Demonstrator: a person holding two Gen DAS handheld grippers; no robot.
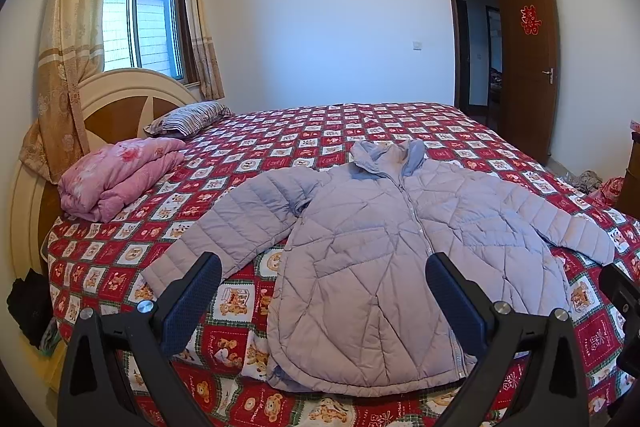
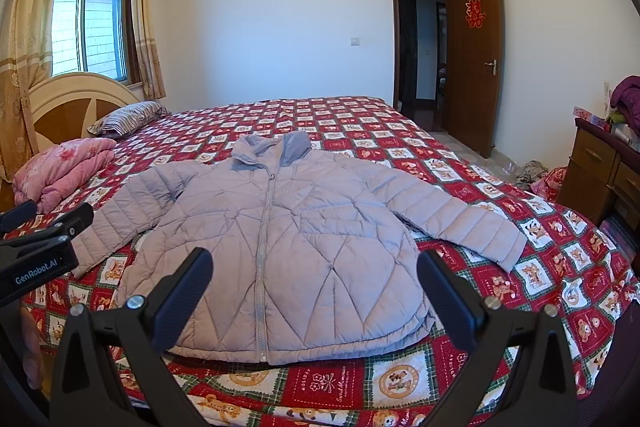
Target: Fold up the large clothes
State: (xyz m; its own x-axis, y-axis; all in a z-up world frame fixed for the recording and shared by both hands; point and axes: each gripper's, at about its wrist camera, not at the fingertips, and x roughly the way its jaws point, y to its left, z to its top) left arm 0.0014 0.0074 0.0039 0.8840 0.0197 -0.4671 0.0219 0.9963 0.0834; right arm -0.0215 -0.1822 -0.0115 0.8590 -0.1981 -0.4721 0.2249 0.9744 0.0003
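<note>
A pale lilac quilted jacket (image 1: 372, 259) lies flat on the bed, zipped, collar toward the far side and both sleeves spread outward. In the right wrist view the same jacket (image 2: 280, 251) fills the middle of the bedspread. My left gripper (image 1: 324, 267) hovers above the near hem, left of the zip, jaws wide open with nothing between them. My right gripper (image 2: 316, 263) hangs over the hem as well, open and holding nothing. The left gripper's body (image 2: 36, 247) shows at the left edge of the right wrist view.
The bed carries a red checked bedspread (image 1: 360, 123). A folded pink quilt (image 1: 116, 175) and a striped pillow (image 1: 188, 117) lie by the headboard at left. A wooden dresser (image 2: 600, 171) stands at right; the open door (image 2: 472, 55) is beyond the bed.
</note>
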